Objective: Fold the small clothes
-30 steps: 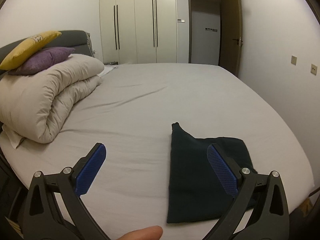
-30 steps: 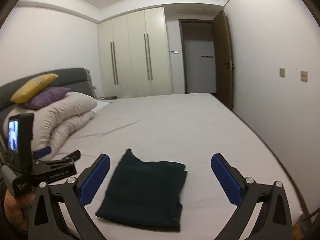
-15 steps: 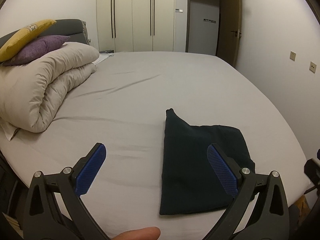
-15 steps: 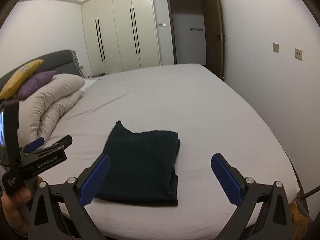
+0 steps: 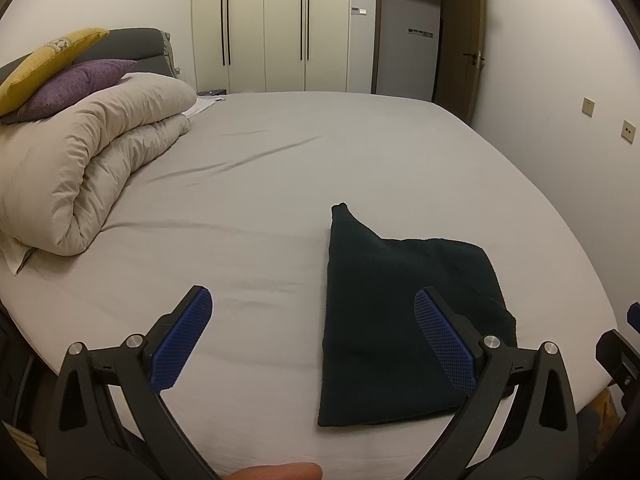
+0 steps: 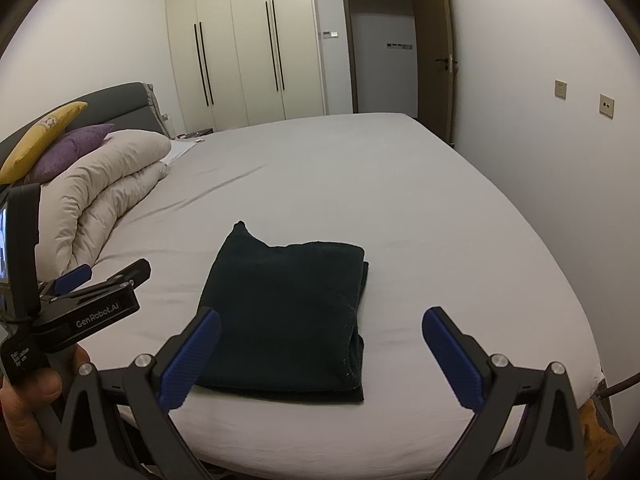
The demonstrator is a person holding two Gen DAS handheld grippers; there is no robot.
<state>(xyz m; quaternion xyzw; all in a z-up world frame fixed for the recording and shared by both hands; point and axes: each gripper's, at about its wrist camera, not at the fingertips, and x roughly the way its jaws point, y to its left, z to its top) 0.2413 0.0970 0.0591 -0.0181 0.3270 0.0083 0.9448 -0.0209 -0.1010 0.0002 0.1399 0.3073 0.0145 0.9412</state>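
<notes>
A dark green garment (image 6: pixel 288 316), already folded to a rectangle w/ one corner poking out, was seen flat near the bed's (image 6: pixel 400 200) near edge. Left gripper (image 5: pixel 312 340) & right gripper (image 6: pixel 320 356) were held above it, fingers apart, nothing gripped. Fold judged nearly done; next, corner to be tucked.

The dark cloth (image 6: pixel 284 312) looks soft and fuzzy, not shiny. The bed (image 5: pixel 280 184) wears a smooth grey sheet with small creases. The quilt (image 5: pixel 92 160) is puffy, crinkly cloth. The left gripper (image 5: pixel 312 340) has hard black plastic arms, bumpy blue pads (image 5: pixel 442 338) and shiny metal screws. The wardrobe doors (image 6: pixel 240 52) look smooth.
</notes>
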